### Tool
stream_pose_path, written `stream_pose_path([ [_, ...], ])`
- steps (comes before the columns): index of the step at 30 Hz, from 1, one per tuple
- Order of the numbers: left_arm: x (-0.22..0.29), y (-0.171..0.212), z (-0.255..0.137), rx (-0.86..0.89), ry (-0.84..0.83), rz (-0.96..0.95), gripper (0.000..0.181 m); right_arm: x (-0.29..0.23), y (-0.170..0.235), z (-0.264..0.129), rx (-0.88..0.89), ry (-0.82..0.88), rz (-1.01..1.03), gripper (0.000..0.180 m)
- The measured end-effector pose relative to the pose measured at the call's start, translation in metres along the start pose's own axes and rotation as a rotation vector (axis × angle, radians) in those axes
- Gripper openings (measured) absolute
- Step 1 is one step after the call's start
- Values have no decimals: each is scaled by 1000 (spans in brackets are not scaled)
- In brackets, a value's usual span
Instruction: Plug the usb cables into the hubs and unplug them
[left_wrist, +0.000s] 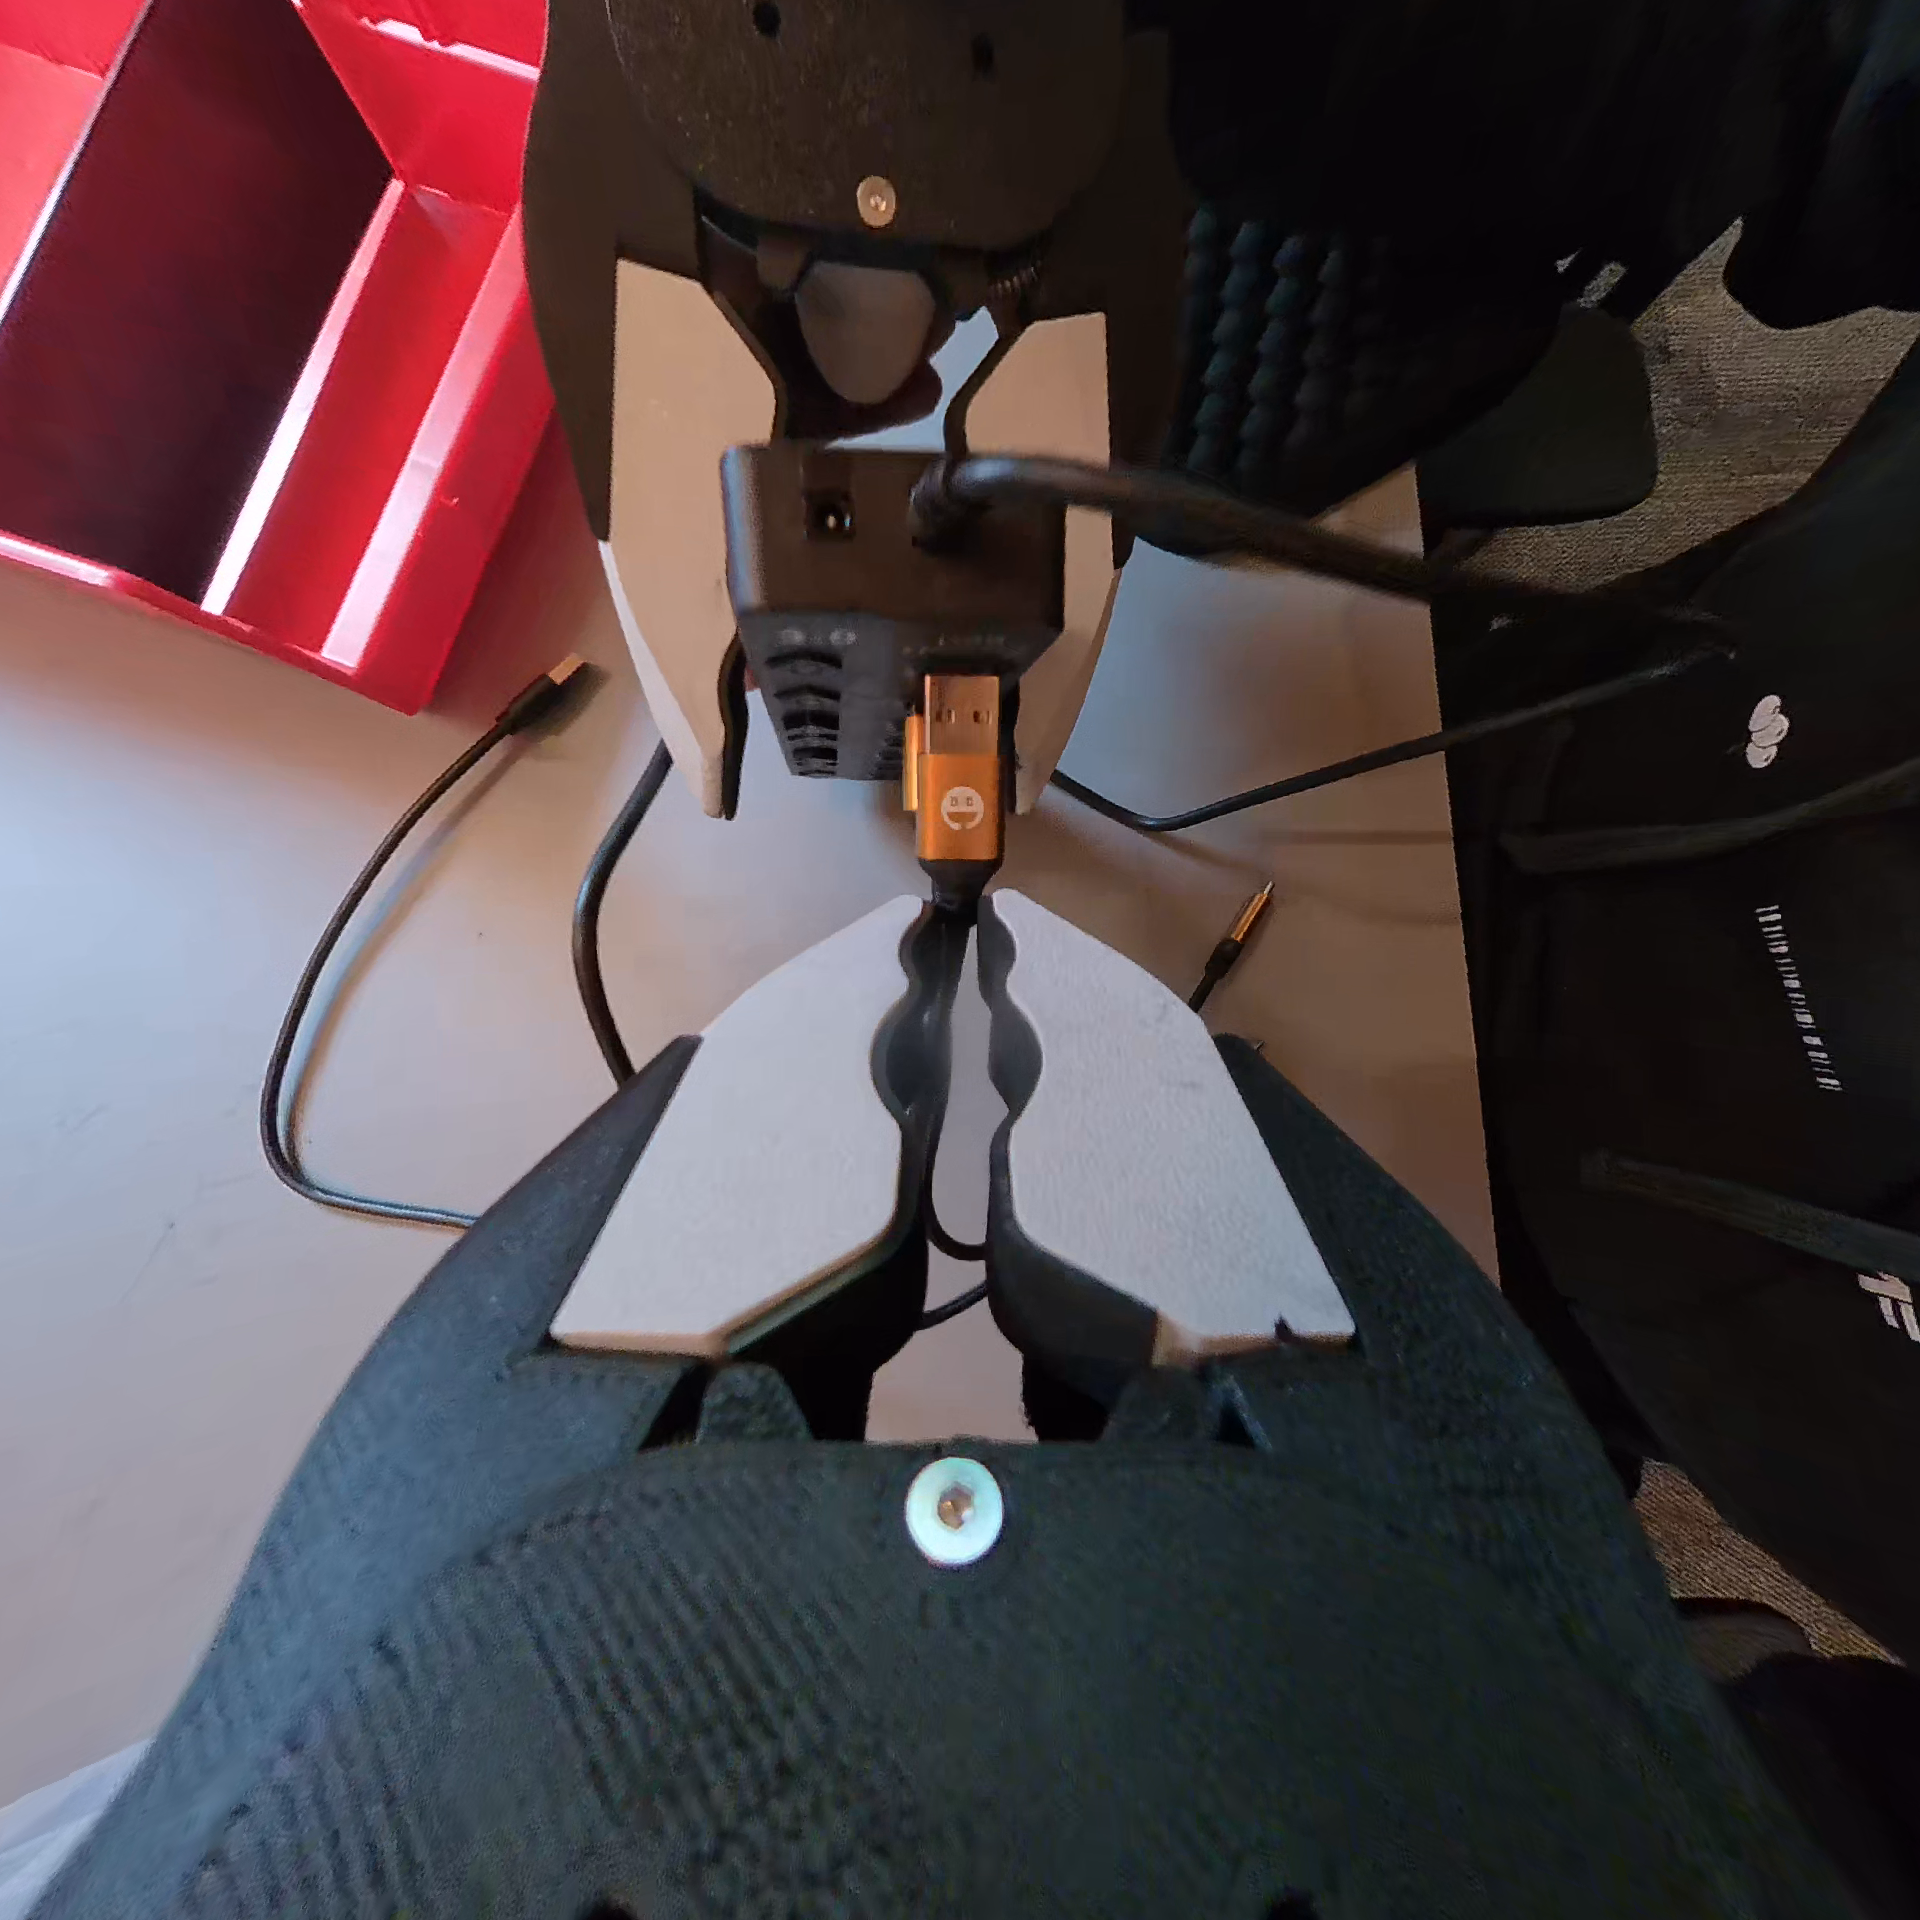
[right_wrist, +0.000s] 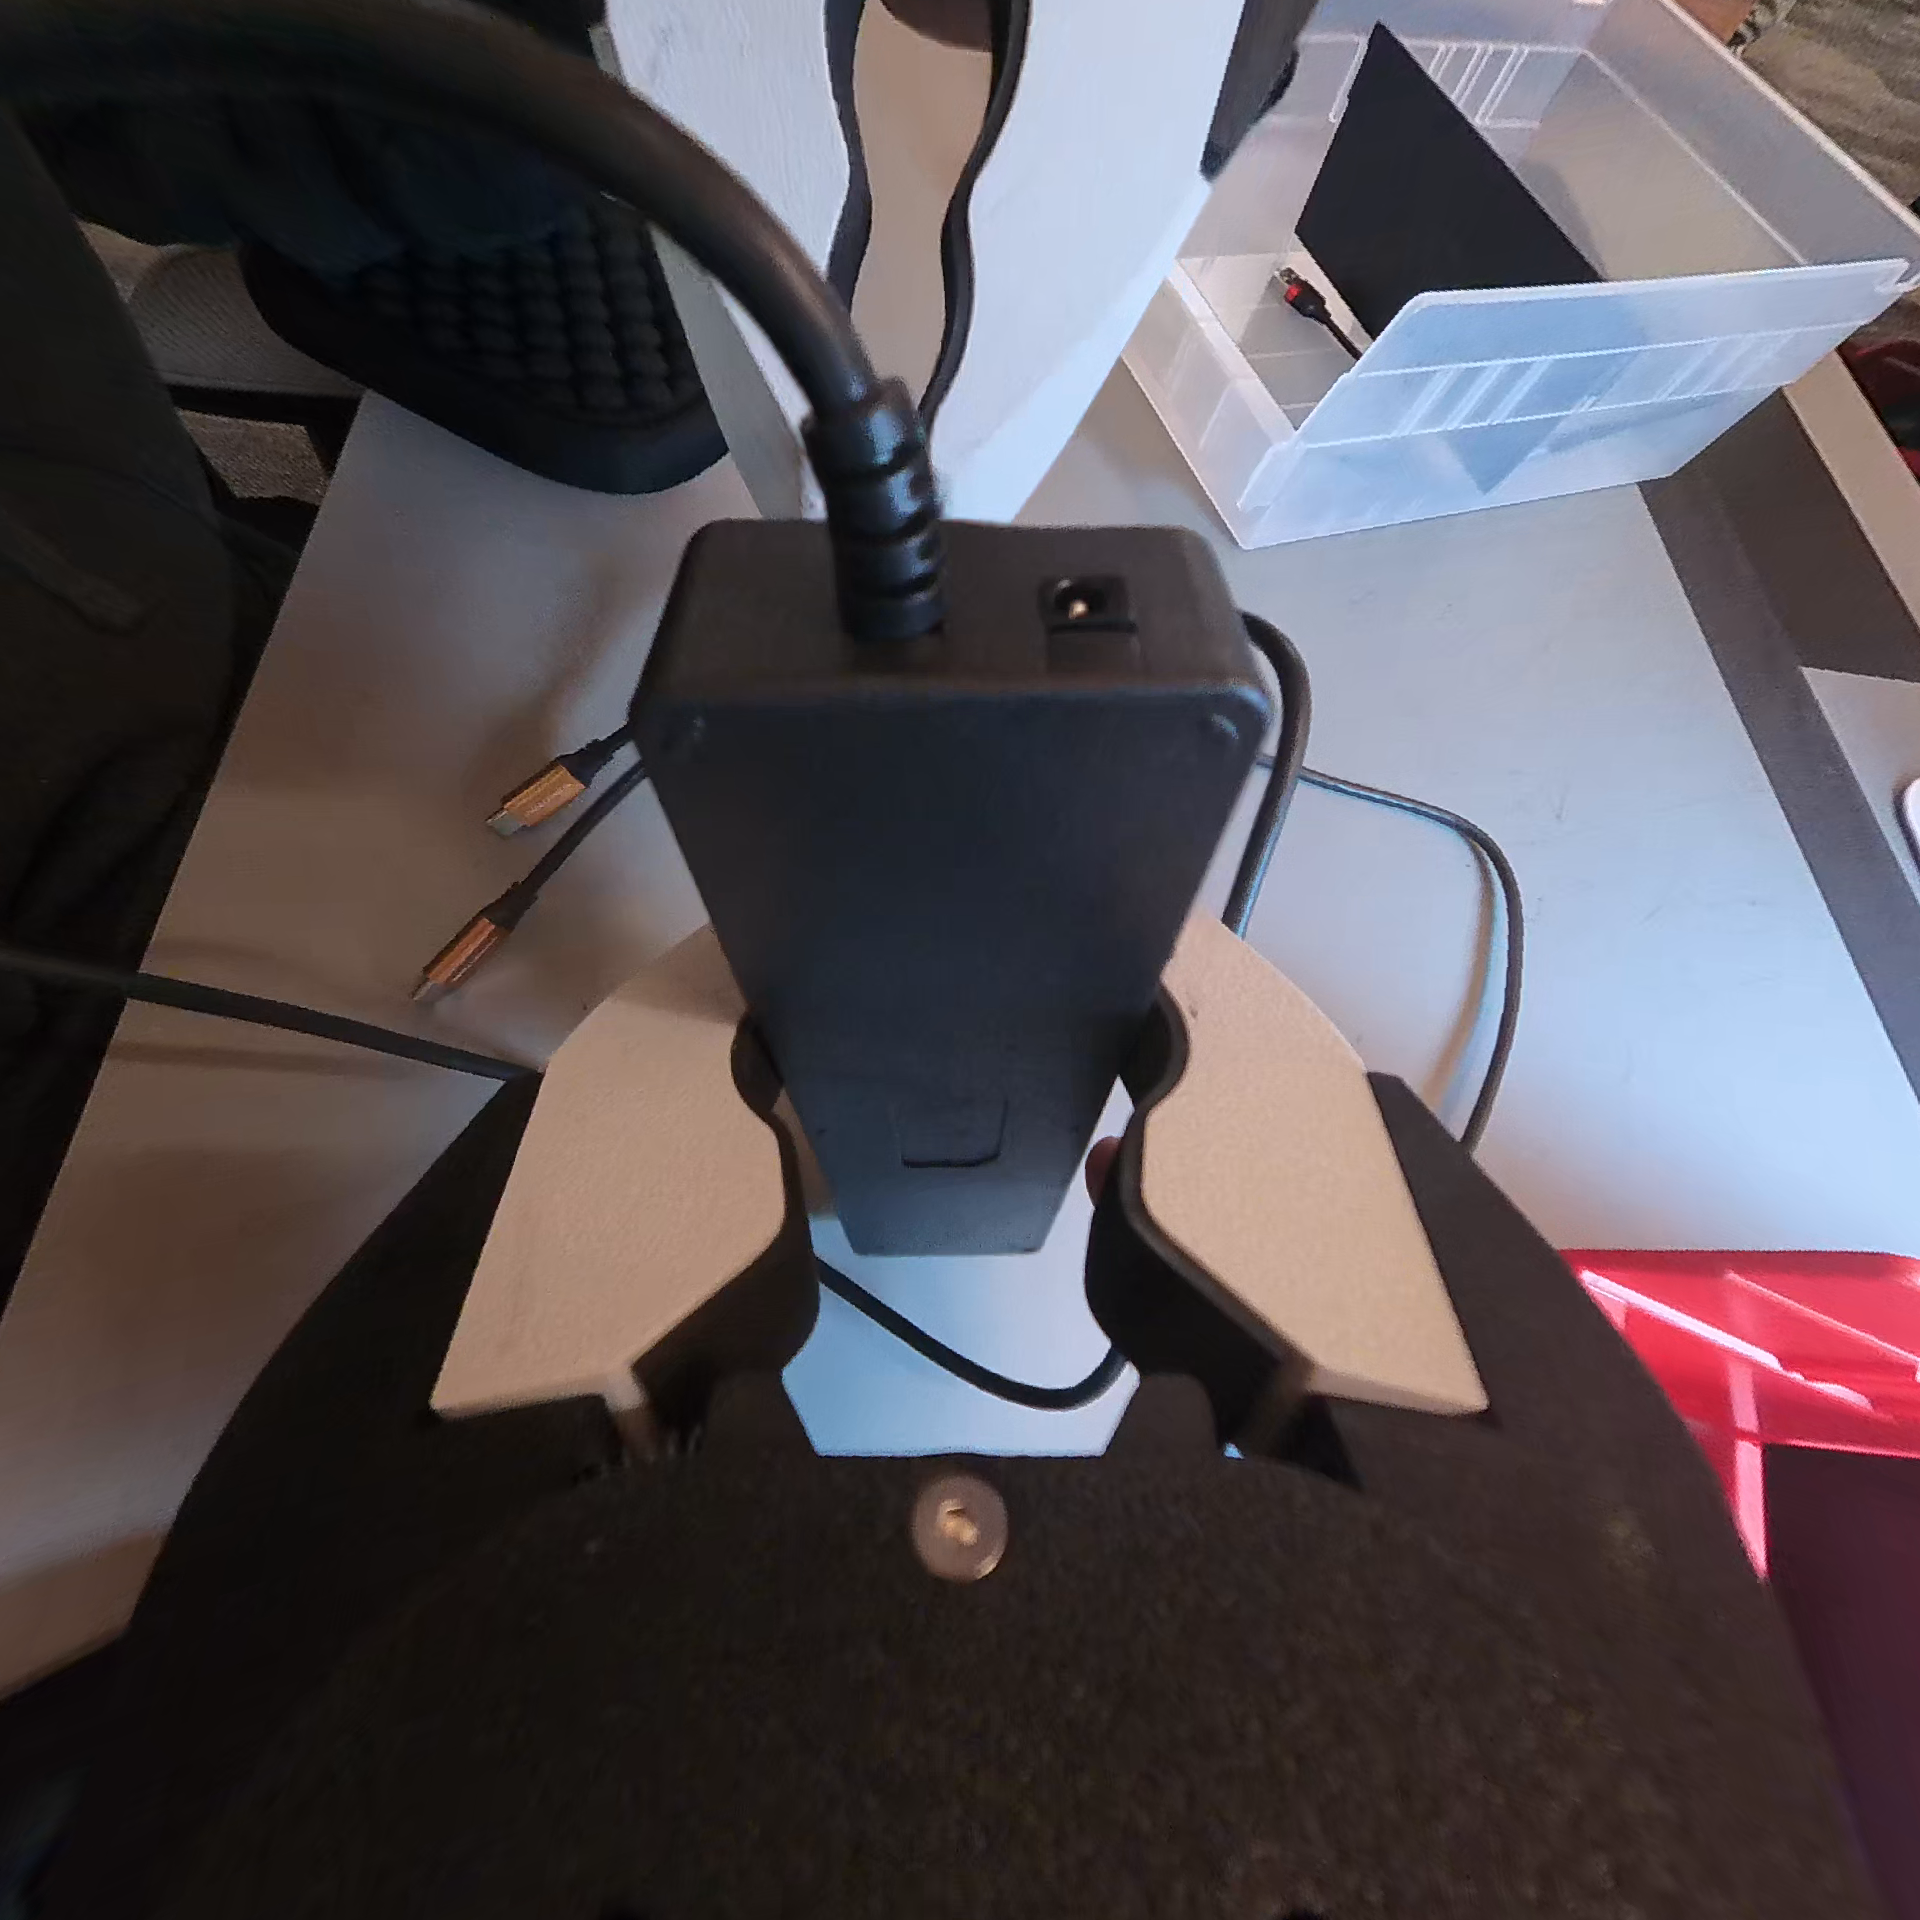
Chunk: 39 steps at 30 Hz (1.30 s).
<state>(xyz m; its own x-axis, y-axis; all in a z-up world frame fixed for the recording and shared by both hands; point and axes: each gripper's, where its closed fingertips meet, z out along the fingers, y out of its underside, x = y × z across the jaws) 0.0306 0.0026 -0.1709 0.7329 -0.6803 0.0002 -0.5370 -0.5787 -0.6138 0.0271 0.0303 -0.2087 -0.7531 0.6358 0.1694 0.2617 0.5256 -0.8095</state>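
My right gripper (right_wrist: 956, 997) is shut on a black USB hub (right_wrist: 935, 883) and holds it above the table. A thick black cable (right_wrist: 727, 208) leaves the hub's far end. In the left wrist view the hub (left_wrist: 894, 540) sits between the right gripper's white fingers (left_wrist: 686, 707). My left gripper (left_wrist: 956, 909) is shut on the thin black cable just behind an orange USB plug (left_wrist: 956, 810). The plug's metal tip lies against the hub's port side with most of its metal showing. I cannot tell if the tip is inside a port.
Two loose orange-tipped plugs (right_wrist: 540, 800) (right_wrist: 468, 956) lie on the white table (right_wrist: 1558, 831). A red box (left_wrist: 208, 364) stands at one side. A clear plastic compartment box (right_wrist: 1558, 312) stands behind. Dark fabric and a bag (left_wrist: 1714, 935) lie along the table edge. Spacing between my two grippers at the tips: around 5 cm.
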Motion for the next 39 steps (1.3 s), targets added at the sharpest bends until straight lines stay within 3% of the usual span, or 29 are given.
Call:
stream_pose_path([
  [1,0,0,-1,-1,-3,1,5,0,1,0,-4,0,0,64],
  [18,-4,14,3,-112,-94,40,6,5,12,5,-248,40,-26,64],
  [23,0,-5,-9,23,-50,15,6,2,7,7,-267,27,-26,64],
  [39,2,-17,-18,201,106,-39,6,4,7,13,-250,29,-6,65],
])
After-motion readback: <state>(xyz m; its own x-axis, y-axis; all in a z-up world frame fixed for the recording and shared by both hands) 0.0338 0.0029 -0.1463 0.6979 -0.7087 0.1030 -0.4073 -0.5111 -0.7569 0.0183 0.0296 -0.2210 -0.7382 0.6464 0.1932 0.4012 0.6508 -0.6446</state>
